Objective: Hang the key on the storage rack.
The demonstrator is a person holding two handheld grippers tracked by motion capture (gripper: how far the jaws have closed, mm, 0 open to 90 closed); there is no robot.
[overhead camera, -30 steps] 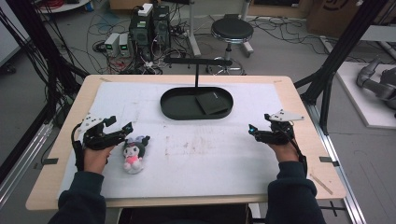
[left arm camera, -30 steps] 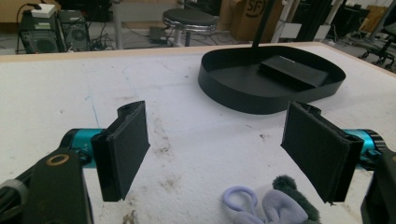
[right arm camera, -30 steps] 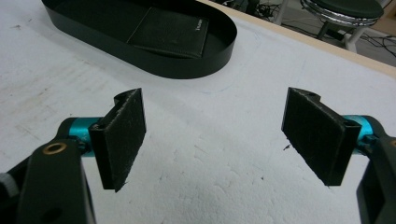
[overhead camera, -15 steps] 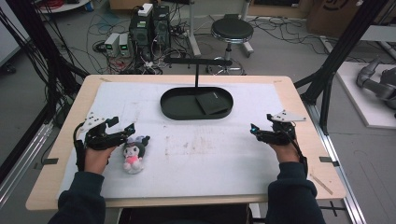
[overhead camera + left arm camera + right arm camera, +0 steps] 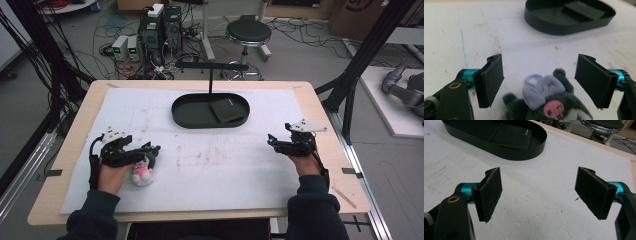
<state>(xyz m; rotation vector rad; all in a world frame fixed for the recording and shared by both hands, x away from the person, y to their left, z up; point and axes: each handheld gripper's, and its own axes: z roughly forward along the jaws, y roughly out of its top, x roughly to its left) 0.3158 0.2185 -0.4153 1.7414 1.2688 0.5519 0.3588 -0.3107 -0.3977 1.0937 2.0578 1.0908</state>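
A small plush toy [image 5: 142, 170] with dark ears, a lilac bow and a pink patch lies on the white mat at the front left. My left gripper [image 5: 150, 150] stands open right over it; in the left gripper view the plush toy [image 5: 546, 100] sits low between the two wide-apart jaws, touching neither. My right gripper [image 5: 272, 140] hovers open above bare mat at the right, nothing between its jaws. A black oval tray [image 5: 186, 118] holding a black wallet [image 5: 227, 109] rests at the mat's far centre; the tray [image 5: 529, 153] and wallet [image 5: 510, 136] lie ahead of the right gripper.
A thin black post with a crossbar [image 5: 210, 75] rises behind the tray. The wooden table edge [image 5: 345, 165] borders the mat. Off the table stand a stool [image 5: 248, 34], computer boxes [image 5: 160, 25] and loose cables on the floor.
My left gripper has slid slightly right and forward, so its jaws now straddle the plush toy's head. The right gripper has barely shifted.
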